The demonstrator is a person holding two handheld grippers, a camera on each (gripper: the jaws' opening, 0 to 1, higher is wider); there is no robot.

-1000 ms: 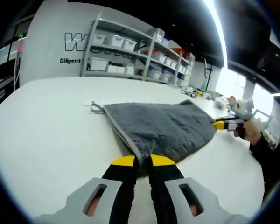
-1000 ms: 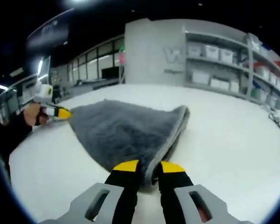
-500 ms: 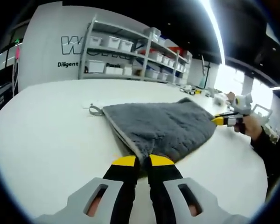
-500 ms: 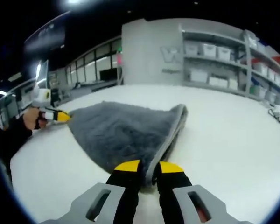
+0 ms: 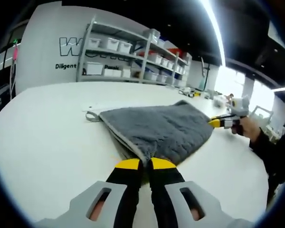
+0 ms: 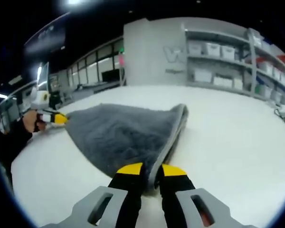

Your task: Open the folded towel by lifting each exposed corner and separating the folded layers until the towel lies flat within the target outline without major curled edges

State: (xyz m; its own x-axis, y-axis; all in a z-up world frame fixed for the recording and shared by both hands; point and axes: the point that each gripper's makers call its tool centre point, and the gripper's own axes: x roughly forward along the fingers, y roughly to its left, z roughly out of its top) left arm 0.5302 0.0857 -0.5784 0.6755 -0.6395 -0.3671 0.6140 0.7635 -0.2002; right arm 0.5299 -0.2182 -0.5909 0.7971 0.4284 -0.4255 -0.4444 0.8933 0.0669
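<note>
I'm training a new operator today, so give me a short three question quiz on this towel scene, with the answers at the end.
1. True or false: the left gripper has its jaws shut on a corner of the grey towel.
2. What is the right gripper holding? A) a white bin B) the towel's edge C) nothing
3. Fill in: the towel lies on a white ____, with ____ of bins behind it.

Key: 1 true. 2 B: its jaws are closed on the towel, and it also shows across the towel in the left gripper view. 3 table; shelves.
</note>
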